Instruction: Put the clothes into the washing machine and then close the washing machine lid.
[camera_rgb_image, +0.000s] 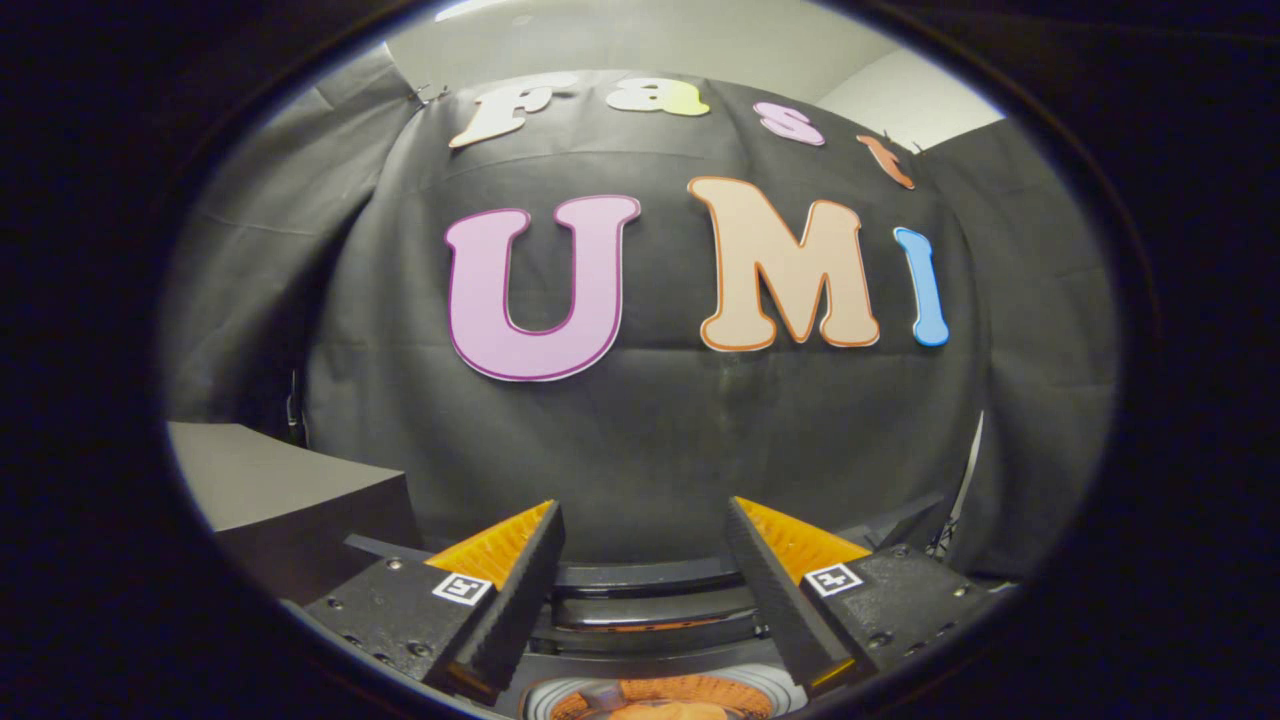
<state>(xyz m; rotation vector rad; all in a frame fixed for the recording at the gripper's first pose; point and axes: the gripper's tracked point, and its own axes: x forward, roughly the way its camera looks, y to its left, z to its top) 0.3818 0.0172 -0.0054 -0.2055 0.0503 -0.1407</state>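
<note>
Gripper view looks level at the booth's black cloth wall (650, 440), which hangs in soft creases and fills the space beyond the fingers. Farthest left, a grey box-shaped unit (290, 490) stands with a flat matt top and a dark front face — its left side is cut off, so what it is cannot be told. A pale plain wall (700, 40) shows above the cloth.

Low down, the gripper (645, 570) is held with its two fingers spread wide apart and nothing between them. Each finger (520, 590) is a ribbed wedge with a small square marker tag on its mount.

Between and below the fingers lies the washing machine (650, 590), seen only as dark curved bands — a glossy rim or lid edge, hard to sort out. Just beneath, at the near edge, a round pale-rimmed opening (770, 690) is partly visible, and something orange lies inside, likely the clothes (665, 700); most of it is cut off, so its shape and cloth cannot be made out. Whether the lid is up cannot be told.

At the far right a thin pale strip (972, 465) runs down the cloth's edge.
</note>
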